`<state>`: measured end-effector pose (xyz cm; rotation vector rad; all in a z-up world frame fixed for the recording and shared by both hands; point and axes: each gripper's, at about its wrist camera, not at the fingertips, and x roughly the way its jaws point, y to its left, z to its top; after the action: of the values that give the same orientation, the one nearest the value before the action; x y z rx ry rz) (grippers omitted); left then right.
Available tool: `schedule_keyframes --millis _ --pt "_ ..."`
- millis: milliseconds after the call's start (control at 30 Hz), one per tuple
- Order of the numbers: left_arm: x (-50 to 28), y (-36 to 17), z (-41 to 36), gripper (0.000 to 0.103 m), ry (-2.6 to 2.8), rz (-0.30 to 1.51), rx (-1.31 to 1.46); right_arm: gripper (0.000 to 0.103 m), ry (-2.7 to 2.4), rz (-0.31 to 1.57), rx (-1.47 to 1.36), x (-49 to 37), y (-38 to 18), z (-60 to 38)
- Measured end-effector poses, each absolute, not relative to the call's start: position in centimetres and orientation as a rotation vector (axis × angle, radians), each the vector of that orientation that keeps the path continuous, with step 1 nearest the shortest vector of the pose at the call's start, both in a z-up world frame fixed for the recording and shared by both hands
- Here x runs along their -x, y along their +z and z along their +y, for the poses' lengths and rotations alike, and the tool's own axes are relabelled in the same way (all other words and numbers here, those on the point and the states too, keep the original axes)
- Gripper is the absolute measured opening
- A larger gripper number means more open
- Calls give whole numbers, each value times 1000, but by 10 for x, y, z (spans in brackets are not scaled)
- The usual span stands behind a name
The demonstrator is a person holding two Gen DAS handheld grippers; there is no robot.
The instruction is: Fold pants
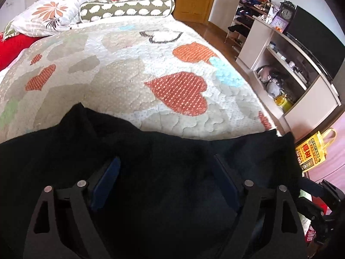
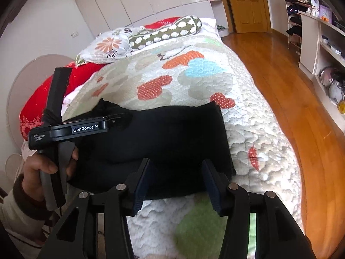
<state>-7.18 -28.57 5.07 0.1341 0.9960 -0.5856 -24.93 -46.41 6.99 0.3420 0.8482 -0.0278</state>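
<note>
Two grippers over black pants (image 2: 172, 138) on a heart-patterned quilt (image 2: 194, 77). Pants folded into a compact rectangle, lying flat across the near end of the bed, one short edge toward 3 o'clock in the right wrist view, a rumpled bit poking up at 10 o'clock. Right gripper (image 2: 175, 185) spread wide, blue pads (image 2: 142, 190) hovering at the fold's near edge, nothing between them but cloth below and quilt at 6 o'clock. Left gripper (image 1: 168, 183) likewise spread, fingers (image 1: 107, 183) low over the dark fabric, which fills the lower half of its view; contact with the cloth hard to tell. Same left tool (image 2: 64, 127) seen at 9 o'clock from the right wrist, held in a hand (image 2: 43, 170) by its grip. Pillows (image 1: 90, 8) at 12 o'clock on the far end of the bed, shelving (image 1: 286, 64) at 2 o'clock, yellow bag (image 1: 312, 153) at 3 o'clock.
</note>
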Motion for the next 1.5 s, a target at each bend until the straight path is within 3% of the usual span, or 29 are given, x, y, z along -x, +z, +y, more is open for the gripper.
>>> schedule_keyframes --millis 200,300,1000,1500 --pt "74 60 -291 87 -636 991 -130 53 -19 851 -367 266 74 -462" --pt "75 61 -299 87 -666 996 -152 58 -16 865 -382 271 70 -462" --pt "75 66 -362 87 -893 1069 -257 63 -18 892 -456 288 54 -480" --pt "79 44 -435 87 -1125 1090 -445 83 8 826 -566 271 40 -488"
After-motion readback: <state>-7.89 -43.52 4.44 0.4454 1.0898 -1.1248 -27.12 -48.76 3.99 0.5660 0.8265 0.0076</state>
